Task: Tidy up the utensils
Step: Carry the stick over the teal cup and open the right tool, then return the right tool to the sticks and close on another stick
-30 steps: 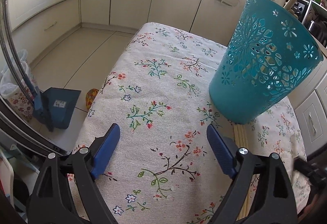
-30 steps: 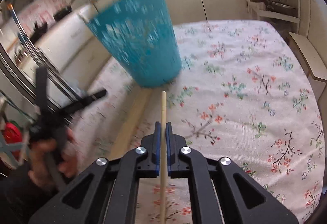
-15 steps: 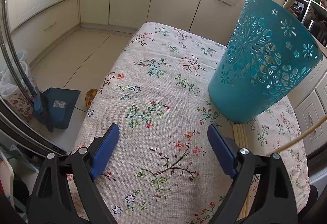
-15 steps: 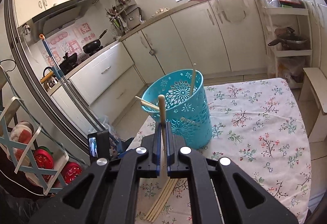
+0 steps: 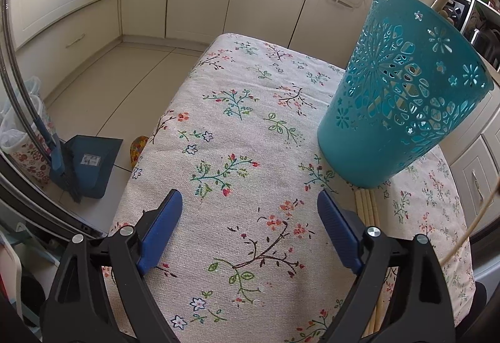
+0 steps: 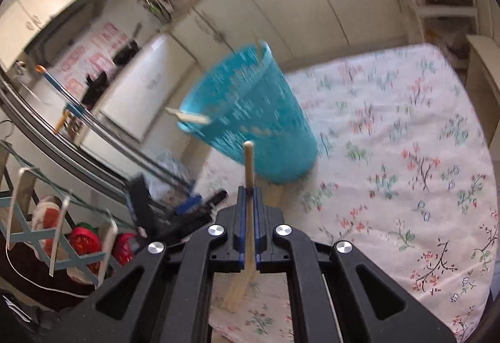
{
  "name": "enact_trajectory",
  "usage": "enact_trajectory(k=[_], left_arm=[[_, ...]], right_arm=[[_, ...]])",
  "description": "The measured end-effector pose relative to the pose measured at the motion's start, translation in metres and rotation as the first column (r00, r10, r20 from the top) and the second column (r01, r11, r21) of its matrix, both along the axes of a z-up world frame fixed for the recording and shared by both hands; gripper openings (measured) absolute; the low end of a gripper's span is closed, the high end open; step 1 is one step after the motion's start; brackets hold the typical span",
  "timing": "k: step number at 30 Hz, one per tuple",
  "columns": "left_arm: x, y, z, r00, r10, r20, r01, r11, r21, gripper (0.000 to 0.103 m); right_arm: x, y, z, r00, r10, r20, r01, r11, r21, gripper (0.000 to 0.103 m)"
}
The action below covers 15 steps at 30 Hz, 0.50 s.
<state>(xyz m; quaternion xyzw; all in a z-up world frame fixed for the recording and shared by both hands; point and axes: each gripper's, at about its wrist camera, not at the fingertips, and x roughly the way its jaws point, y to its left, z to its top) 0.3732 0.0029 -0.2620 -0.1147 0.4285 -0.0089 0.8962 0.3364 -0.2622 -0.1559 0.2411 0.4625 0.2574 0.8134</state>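
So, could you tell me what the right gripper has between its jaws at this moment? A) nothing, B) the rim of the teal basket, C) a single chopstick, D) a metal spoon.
C: the right gripper has its jaws shut on one chopstick, its tip pointing toward the basket, which stands apart from it on the table.
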Motion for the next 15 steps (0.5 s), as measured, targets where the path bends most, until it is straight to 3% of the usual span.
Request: enact_trajectory(k=[4,9,11,12,15], left_arm=[[0.0,0.0,0.0,1.0,0.0,0.0,0.0,1.0,-0.001,0.084],[0.0,0.0,0.0,1.0,0.0,0.002,0.0,1.0,-0.006,0.084],[0.0,0.0,0.0,1.0,0.001,0.005,-0.001,1.0,-0.012,0.084],[0.0,0.001,0.0,1.0,0.001,0.006,-0.001,1.0,-0.016,0.084],[0.0,0.001,0.0,1.0,-0.001,0.009,0.001,1.0,-0.021,0.084]], right_arm=[[0.027,0.02,-0.031,0.995,-0.028,-0.097,0.009,0.983,-0.182,0.005],[0.04,0.034,-0.054,0.979,-0.114,-0.172,0.052,0.943,-0.329,0.005],[0.033,0.04,-0.052,0.978,-0.126,-0.166,0.061,0.934,-0.351,0.023],[0.029,0.044,-0.051,0.979,-0.135,-0.15,0.07,0.923,-0.377,0.044],[0.017,0.061,-0.051,0.99,-0.118,-0.072,0.07,0.878,-0.474,0.049]])
